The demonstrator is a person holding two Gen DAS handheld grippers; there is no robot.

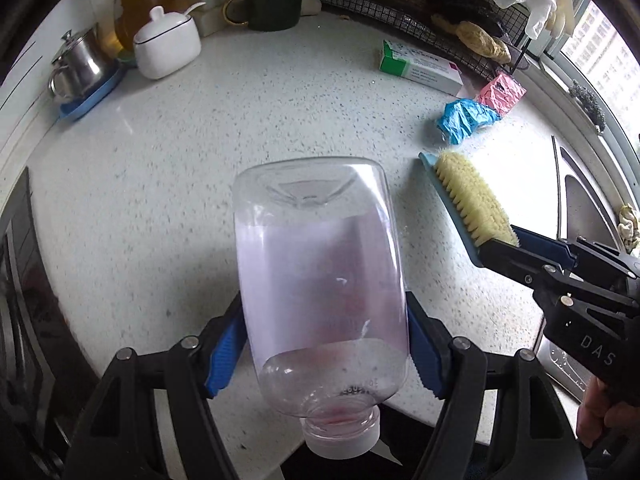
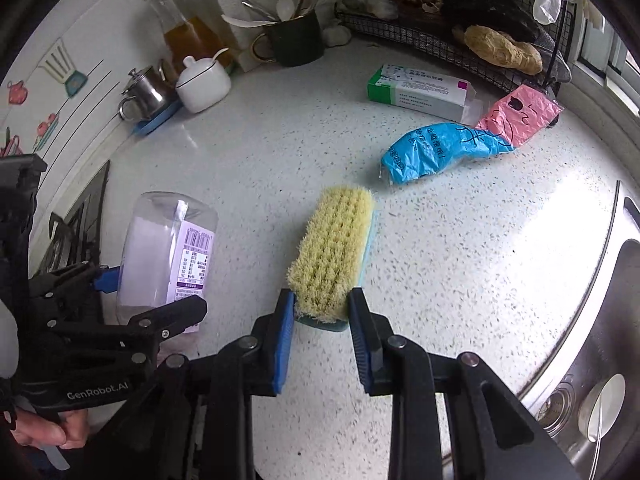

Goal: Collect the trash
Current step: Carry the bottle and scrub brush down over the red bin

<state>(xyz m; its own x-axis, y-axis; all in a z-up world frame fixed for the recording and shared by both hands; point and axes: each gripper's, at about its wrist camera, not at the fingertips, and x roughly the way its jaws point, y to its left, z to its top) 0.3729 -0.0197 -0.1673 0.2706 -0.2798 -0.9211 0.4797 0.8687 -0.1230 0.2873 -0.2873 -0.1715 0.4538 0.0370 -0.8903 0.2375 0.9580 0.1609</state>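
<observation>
Clear plastic bottle [image 1: 320, 280] clamped in left gripper [image 1: 326, 344] above speckled counter [image 1: 200, 160], right gripper [image 2: 322, 320] pinching scrub brush [image 2: 332, 252]; gathering stage, next sweep blue wrapper [image 2: 432, 152] and pink wrapper [image 2: 520, 118] together.

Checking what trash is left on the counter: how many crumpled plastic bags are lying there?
2. The blue bag lies just beyond the brush; the pink bag touches its far end, beside the wire rack. More could be hidden behind the rack.

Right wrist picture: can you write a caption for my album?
Right tongs grip a yellow brush over the counter, left tongs hold an empty bottle.
</observation>
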